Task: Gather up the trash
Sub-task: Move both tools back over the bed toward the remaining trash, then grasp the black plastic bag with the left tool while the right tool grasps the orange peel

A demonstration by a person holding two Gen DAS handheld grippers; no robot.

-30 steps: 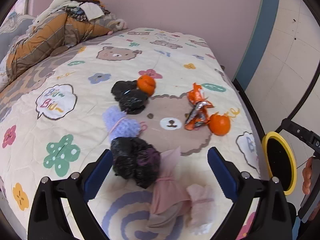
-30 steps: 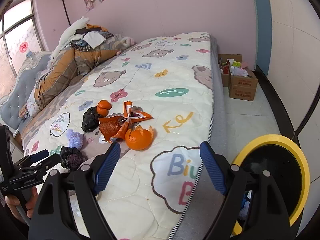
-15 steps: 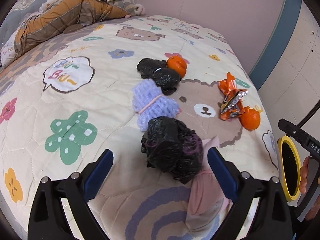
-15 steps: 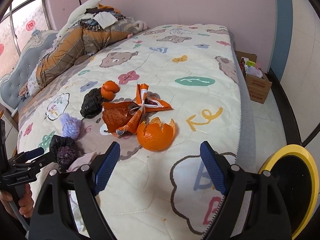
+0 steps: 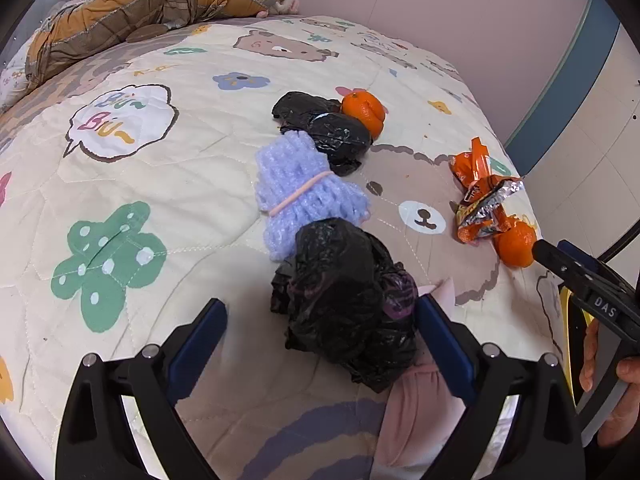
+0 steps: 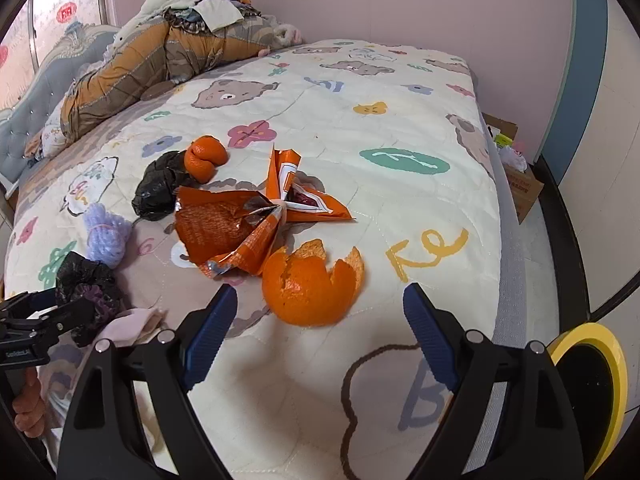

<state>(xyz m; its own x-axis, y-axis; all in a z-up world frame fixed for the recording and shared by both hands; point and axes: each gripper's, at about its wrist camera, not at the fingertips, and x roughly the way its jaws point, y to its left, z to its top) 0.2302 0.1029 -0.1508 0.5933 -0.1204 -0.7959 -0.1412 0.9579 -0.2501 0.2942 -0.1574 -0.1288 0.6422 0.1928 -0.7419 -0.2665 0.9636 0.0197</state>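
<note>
Both of my hand-held grippers have dropped closer to the bed (image 6: pixel 400 92). The left hand-held gripper (image 5: pixel 320 320) now straddles the black bag (image 5: pixel 344 292) near the foot edge, jaws wide, not pressing. The right hand-held gripper (image 6: pixel 316 312) is opening, empty, just short of the orange peel (image 6: pixel 312 284). Nothing collected yet.

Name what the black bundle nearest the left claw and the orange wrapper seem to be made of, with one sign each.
Black bundle: thin plastic film, probably a bag; glossy, crinkled folds. Orange wrapper: likely foil-lined plastic; torn edges show a silvery inside.
</note>
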